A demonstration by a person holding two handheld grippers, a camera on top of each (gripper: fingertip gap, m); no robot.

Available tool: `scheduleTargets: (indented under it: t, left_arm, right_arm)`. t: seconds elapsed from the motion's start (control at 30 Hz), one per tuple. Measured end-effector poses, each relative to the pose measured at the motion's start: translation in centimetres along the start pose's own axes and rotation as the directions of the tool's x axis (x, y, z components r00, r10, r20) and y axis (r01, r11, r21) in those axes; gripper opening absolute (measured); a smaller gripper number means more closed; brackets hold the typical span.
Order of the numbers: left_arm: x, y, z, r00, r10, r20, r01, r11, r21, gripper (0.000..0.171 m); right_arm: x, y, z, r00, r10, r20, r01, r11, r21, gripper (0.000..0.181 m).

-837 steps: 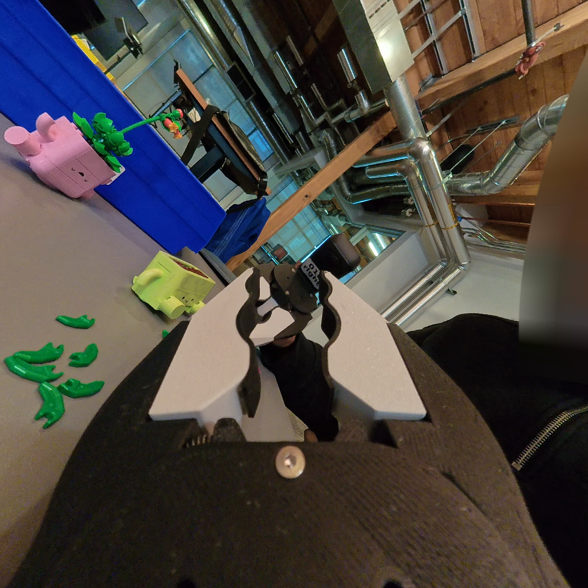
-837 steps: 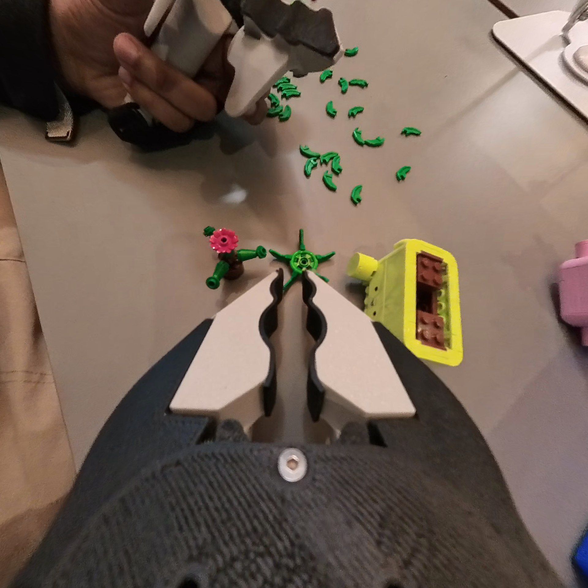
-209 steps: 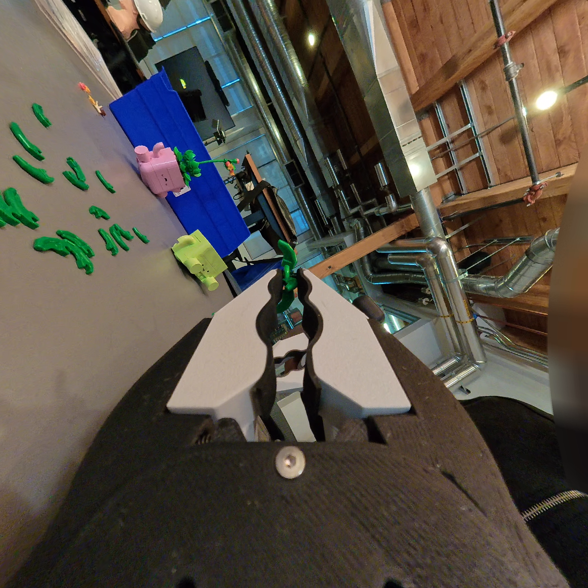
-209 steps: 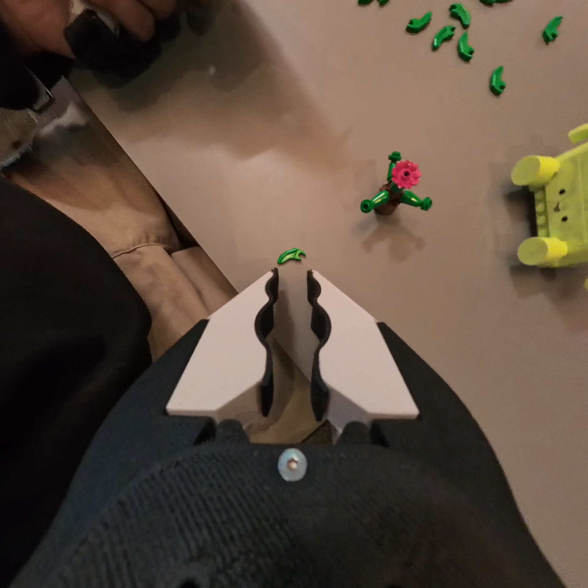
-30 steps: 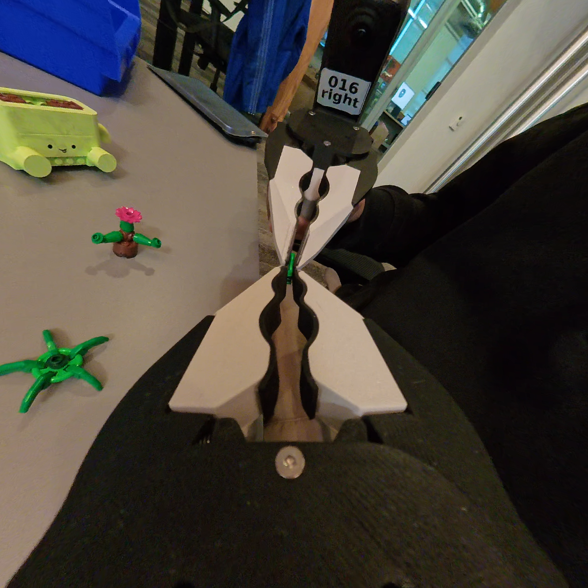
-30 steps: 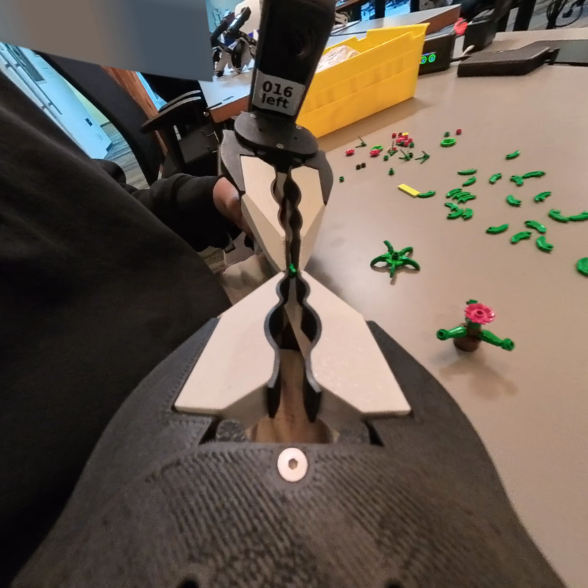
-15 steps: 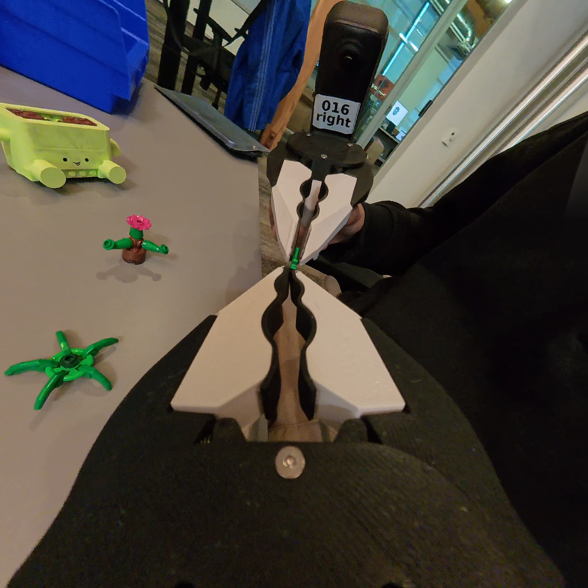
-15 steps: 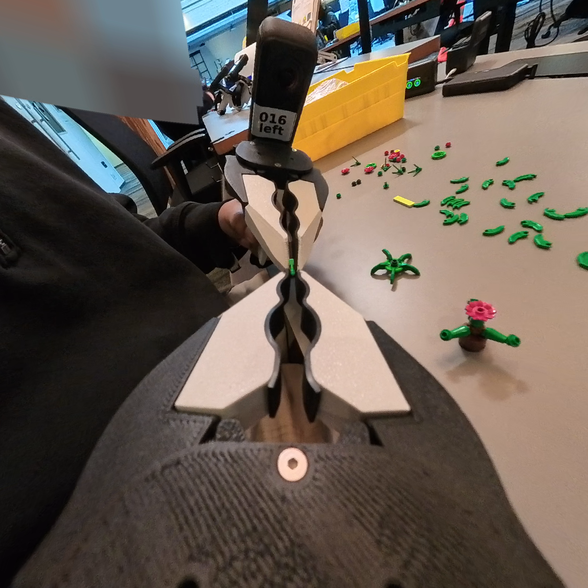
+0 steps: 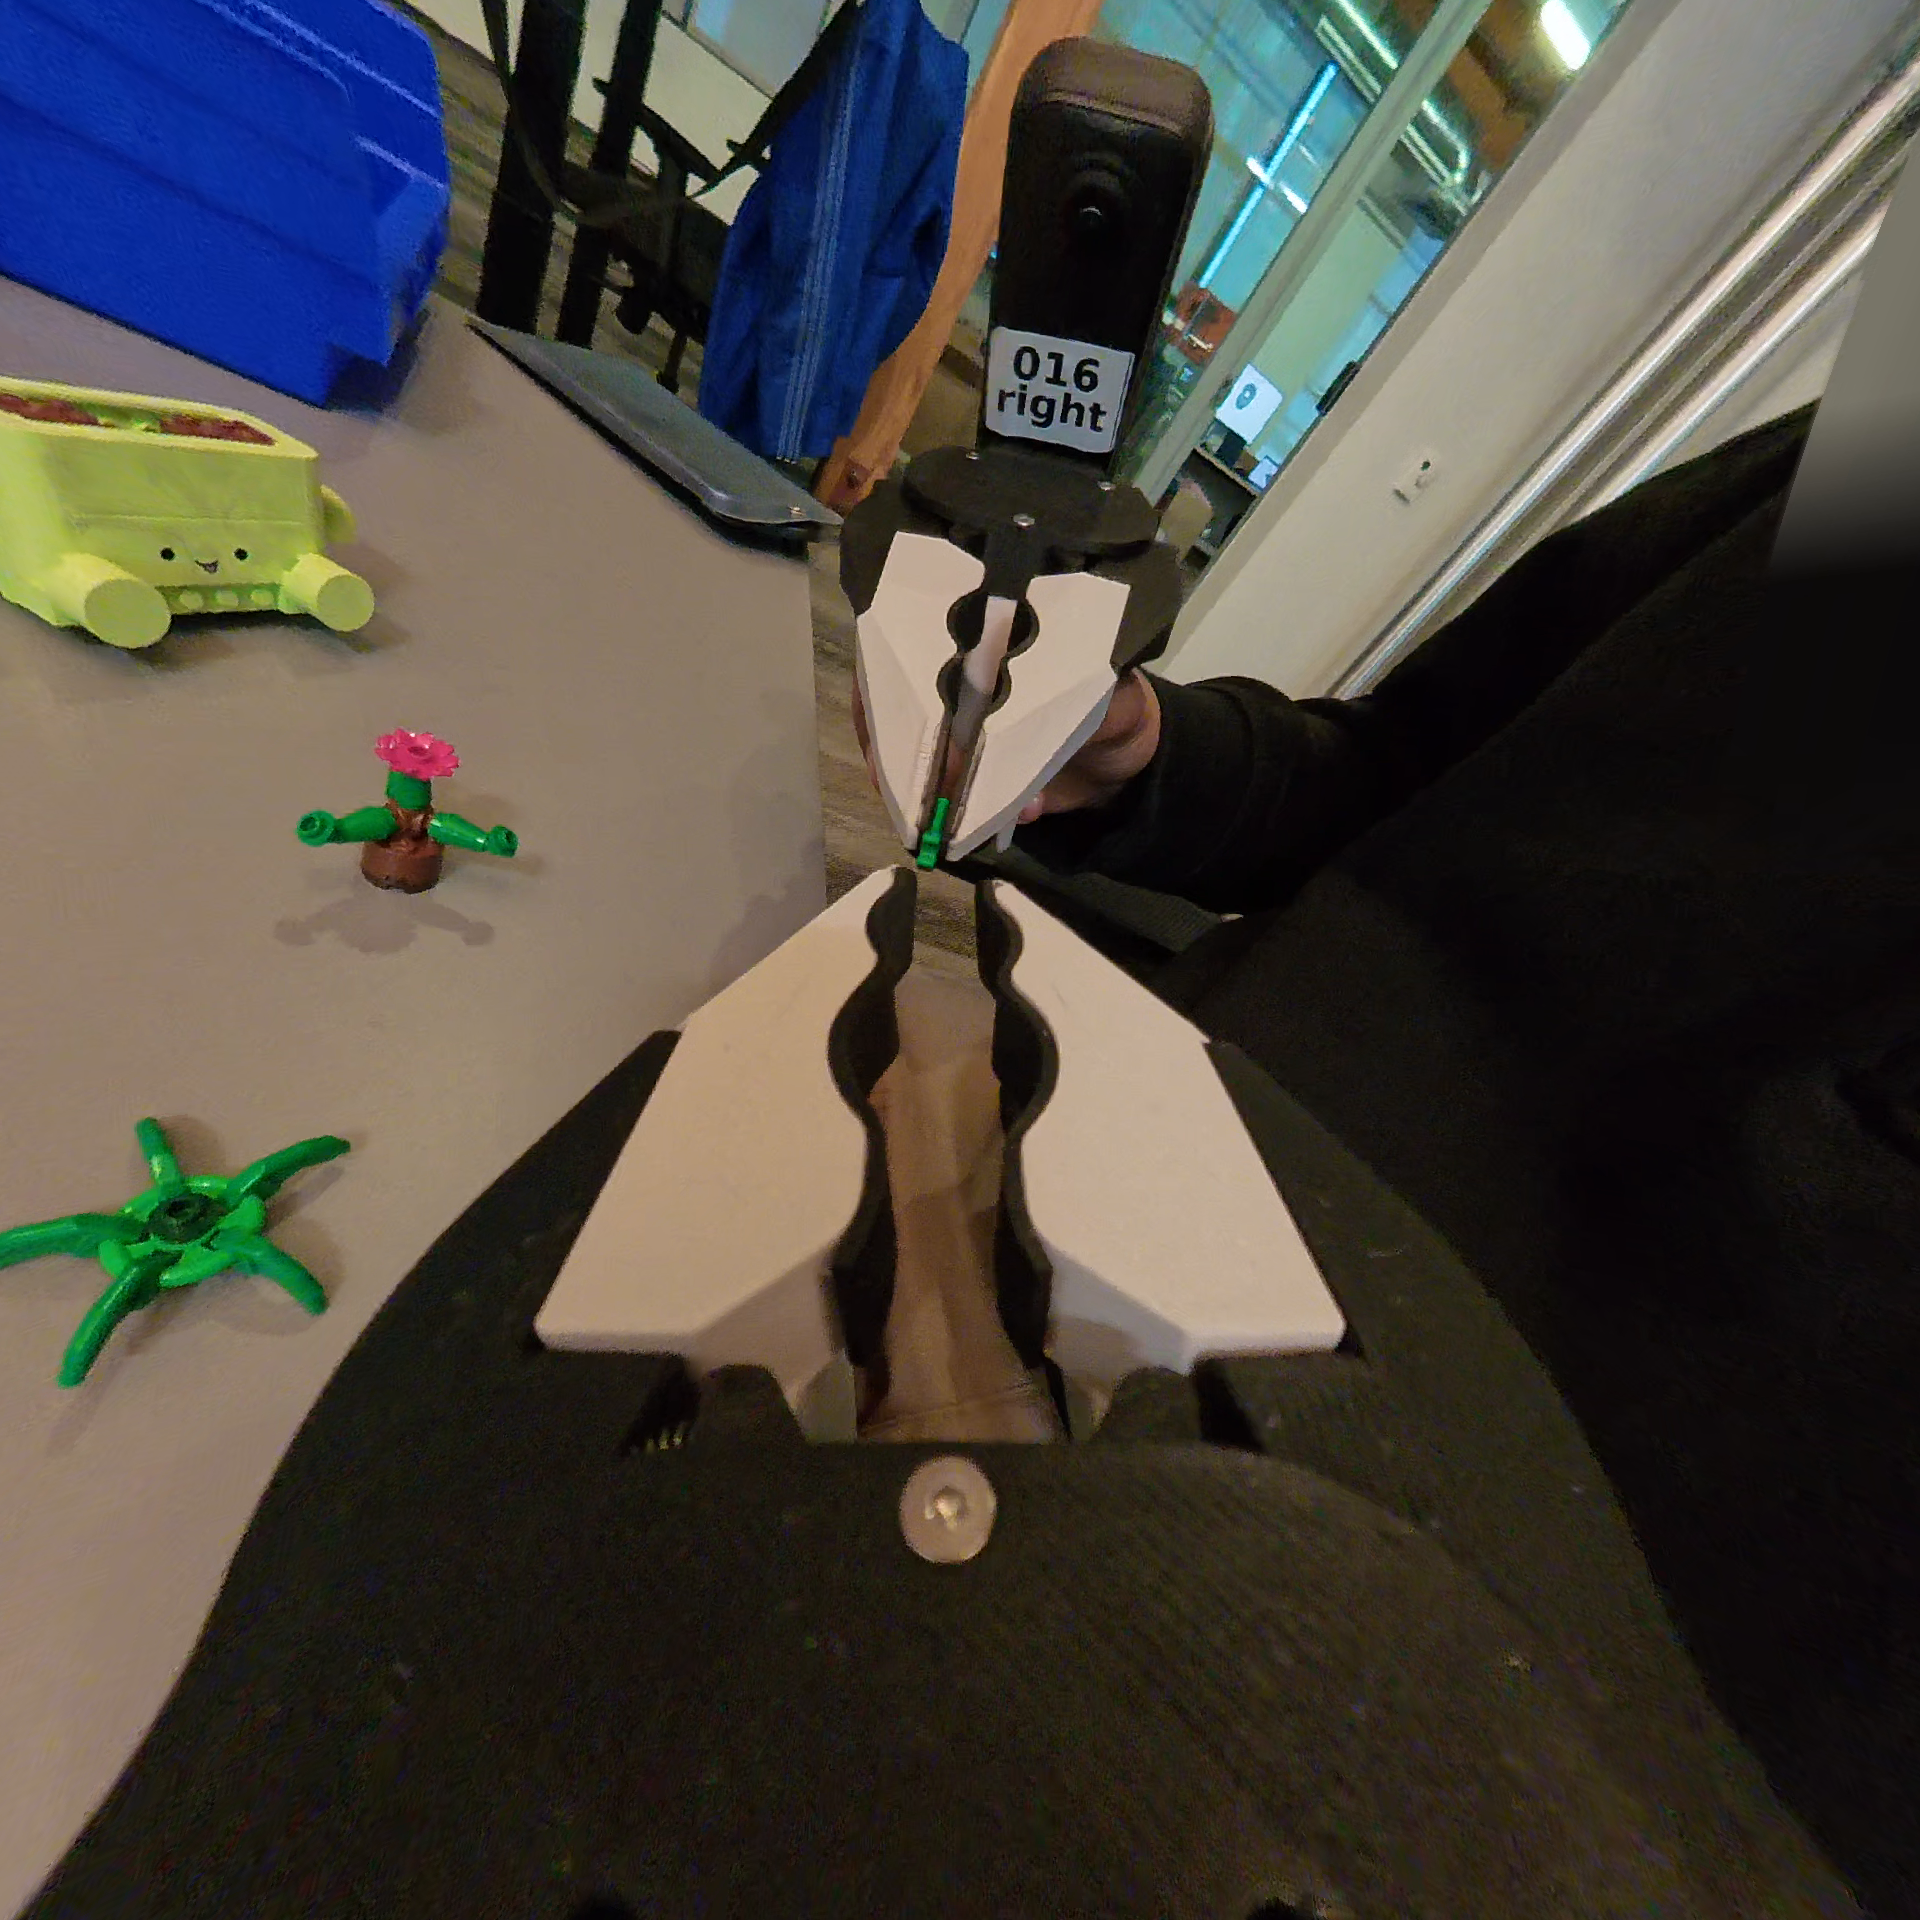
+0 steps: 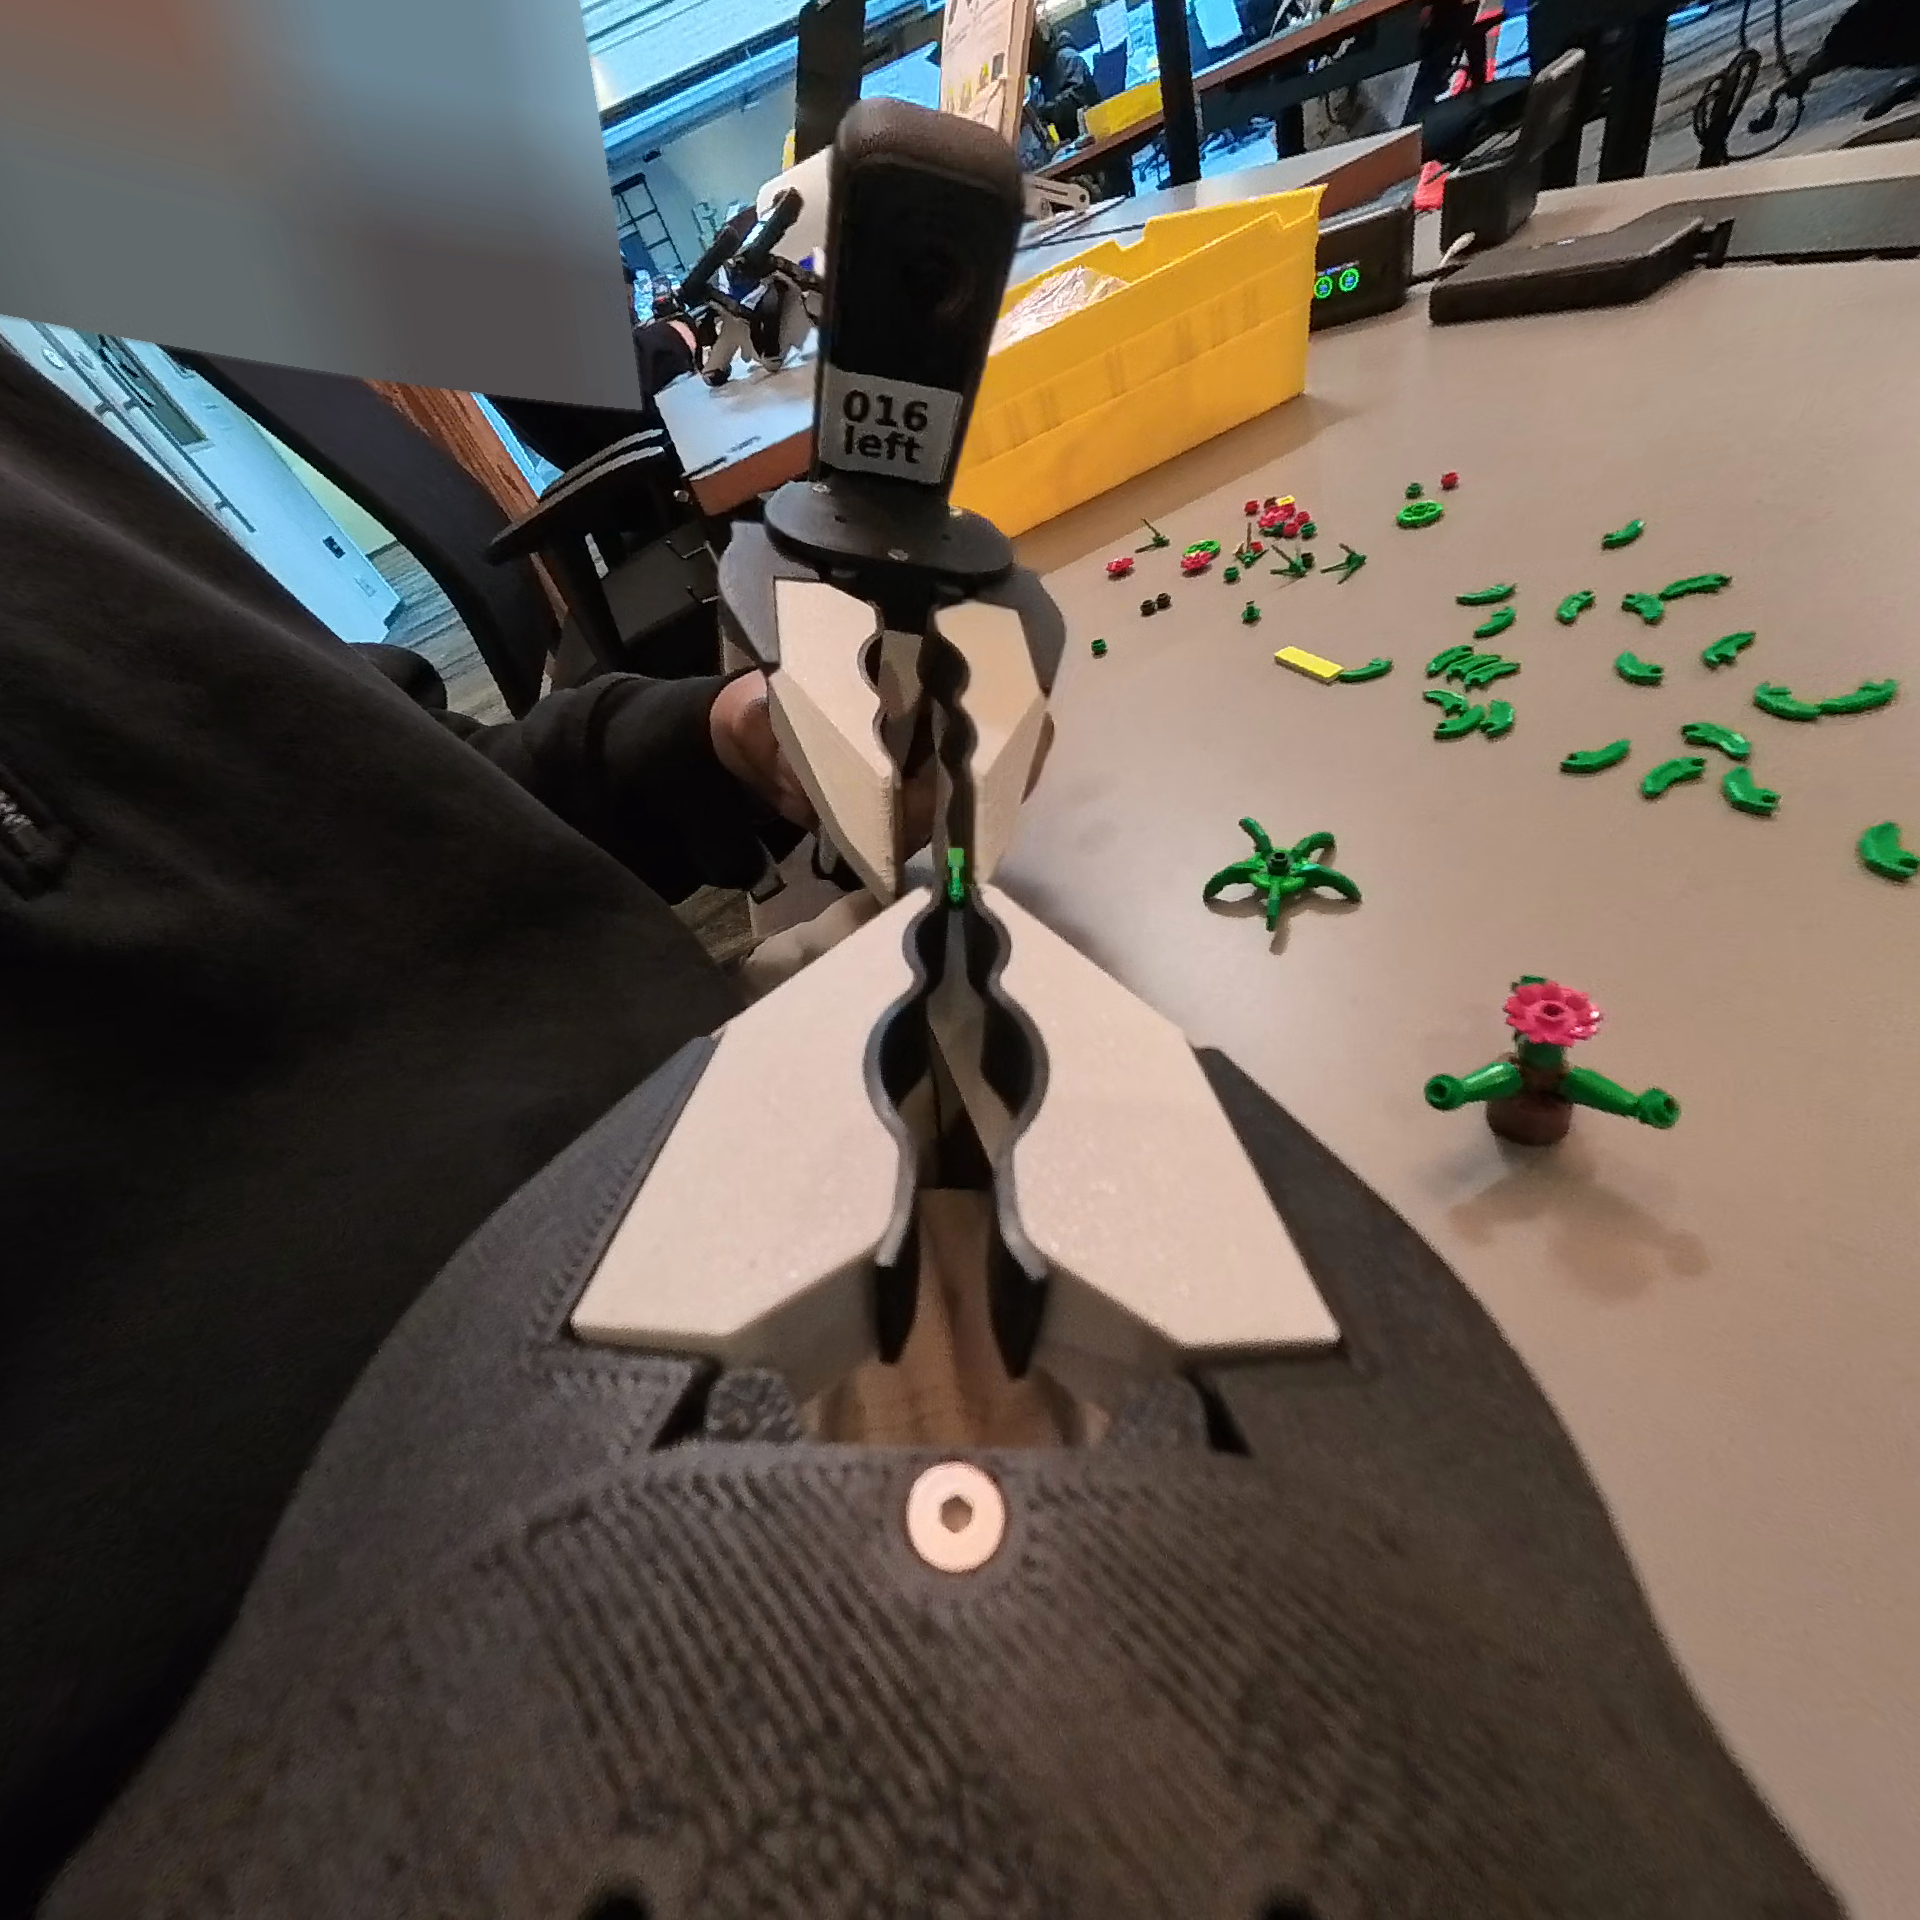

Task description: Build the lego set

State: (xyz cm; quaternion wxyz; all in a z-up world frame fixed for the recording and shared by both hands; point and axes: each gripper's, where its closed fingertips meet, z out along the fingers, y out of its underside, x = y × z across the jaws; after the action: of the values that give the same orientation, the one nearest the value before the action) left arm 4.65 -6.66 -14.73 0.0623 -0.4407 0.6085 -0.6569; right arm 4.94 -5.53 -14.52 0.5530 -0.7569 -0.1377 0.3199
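My two grippers meet tip to tip in the air, off the near edge of the grey table (image 9: 582, 644). My right gripper (image 10: 951, 902) is shut on a small green leaf piece (image 10: 953, 864), which sticks out of its tips; it also shows in the left wrist view (image 9: 936, 828). My left gripper (image 9: 941, 885) is slightly open and empty, with its tips just short of the piece. A green five-armed leaf star (image 9: 171, 1231) and a pink flower on a brown base with green arms (image 9: 410, 805) lie on the table.
A lime-green pot with a face (image 9: 156, 520) stands at the left, with a blue bin (image 9: 208, 177) behind it. Several loose green leaves (image 10: 1662, 707) and small red and green bits (image 10: 1278, 525) are scattered before a yellow bin (image 10: 1143, 353). A person in black sleeves is close by. Only a small space, under 4 cm, lies between the two pairs of fingers. The green five-armed leaf star (image 9: 171, 1231) is about 12 cm from both grippers' fingertips.
My left gripper has opened a little and let go of the green piece. The right gripper still holds it. Both grippers have drawn slightly apart.
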Motion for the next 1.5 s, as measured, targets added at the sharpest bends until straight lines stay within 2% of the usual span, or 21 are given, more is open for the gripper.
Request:
scheduleTargets:
  t: [0.27, 0.73, 0.93, 1.0, 1.07, 1.17, 1.23, 1.37, 1.5]
  left_arm:
    - [-0.1, -0.1, 0.0, 1.0, -0.002, 0.002, 0.002, 1.0, 0.007, 0.001]
    - [0.5, -0.7, 0.1, 1.0, -0.007, -0.02, 0.008, 0.999, 0.035, 0.0]
    - [-0.1, -0.4, -0.2, 1.0, -0.017, 0.003, 0.017, 1.0, 0.018, 0.003]
    - [-1.3, -0.6, -1.0, 0.997, -0.022, 0.076, 0.021, 1.0, 0.017, 0.015]
    - [-3.5, -0.8, -2.6, 0.976, 0.004, 0.216, -0.008, 1.0, 0.018, 0.026]
    - [-7.9, 0.4, -5.4, 0.867, 0.081, 0.491, -0.047, 0.996, -0.081, 0.034]
    - [-9.8, 1.3, -6.4, 0.797, 0.117, 0.593, -0.036, 0.989, -0.146, 0.034]
    - [-10.8, 2.3, -5.6, 0.77, 0.105, 0.629, 0.026, 0.98, -0.196, 0.041]
    - [-11.6, 3.6, -5.0, 0.737, 0.149, 0.659, 0.069, 0.954, -0.292, 0.041]
  right_arm:
    - [-0.3, 0.4, 0.1, 1.0, -0.006, 0.013, 0.007, 0.999, -0.034, 0.001]
    - [-0.7, -0.4, 0.2, 1.0, -0.008, 0.031, 0.007, 1.0, 0.026, 0.001]
    - [-0.3, -0.3, 0.4, 1.0, -0.023, -0.015, 0.023, 1.0, -0.007, 0.001]
    - [0.4, 0.0, 0.3, 0.997, -0.039, -0.063, 0.038, 0.999, -0.028, 0.001]
    - [1.0, 0.4, 0.3, 0.994, -0.051, -0.096, 0.046, 0.998, -0.051, 0.001]
    - [1.3, 1.1, 0.6, 0.993, -0.047, -0.109, 0.04, 0.997, -0.068, 0.001]
    - [1.4, 1.6, 0.9, 0.993, -0.046, -0.108, 0.038, 0.996, -0.077, 0.001]
    - [1.8, 2.5, 1.4, 0.99, -0.073, -0.123, 0.059, 0.992, -0.11, 0.001]
    - [1.9, 3.0, 1.8, 0.99, -0.08, -0.116, 0.066, 0.991, -0.119, 0.001]
